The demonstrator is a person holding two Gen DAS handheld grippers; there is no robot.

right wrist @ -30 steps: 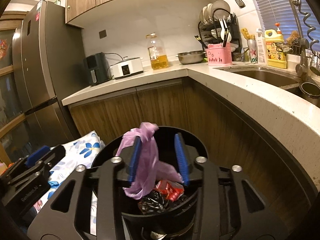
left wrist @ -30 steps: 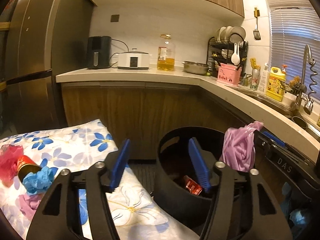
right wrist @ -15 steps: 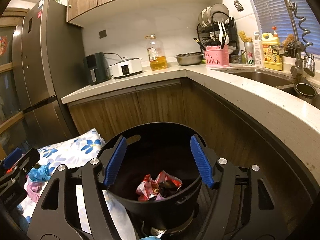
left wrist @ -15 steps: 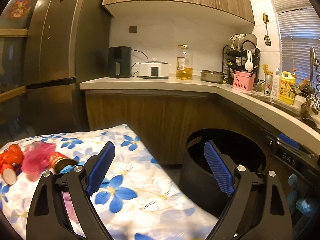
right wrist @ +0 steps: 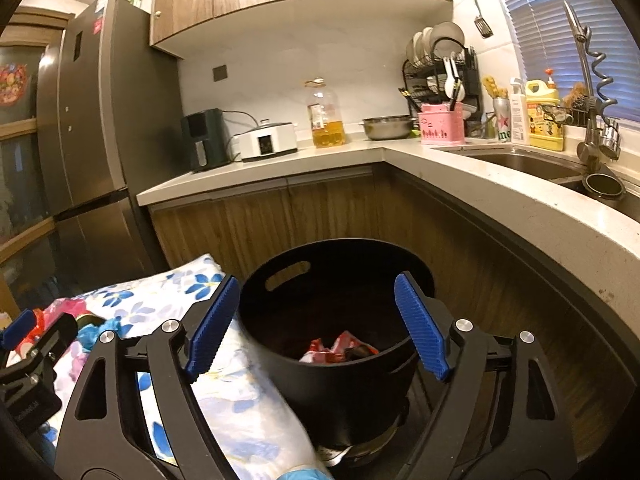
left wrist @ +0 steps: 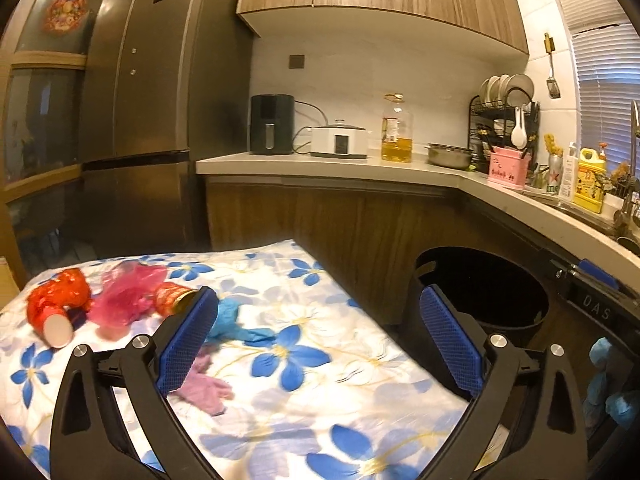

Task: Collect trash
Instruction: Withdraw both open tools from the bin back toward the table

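Observation:
A black bin (right wrist: pixel 336 320) stands on the floor beside the table, with red wrappers (right wrist: pixel 340 350) inside. My right gripper (right wrist: pixel 320 328) hangs in front of the bin, its jaws opening with nothing held between them. My left gripper (left wrist: pixel 320 344) is over the flowered tablecloth (left wrist: pixel 320 400), jaws opening and empty. Trash lies at the table's left: a red paper cup (left wrist: pixel 52 320), a pink plastic bag (left wrist: pixel 128 296), a red can (left wrist: pixel 172 298), a blue glove (left wrist: pixel 236 324) and a pale purple glove (left wrist: pixel 204 388). The bin (left wrist: pixel 484 292) sits right of the table in the left wrist view.
A kitchen counter (right wrist: pixel 500 200) wraps around behind and to the right of the bin, with wooden cabinets (left wrist: pixel 340 224) below. A tall fridge (left wrist: pixel 152 112) stands at the left. The left gripper's body (right wrist: pixel 28 356) shows at the left edge of the right wrist view.
The purple bag left my right gripper and dropped into the bin; those jaws spread wide. My left gripper swung left from the bin over the table and opened wider.

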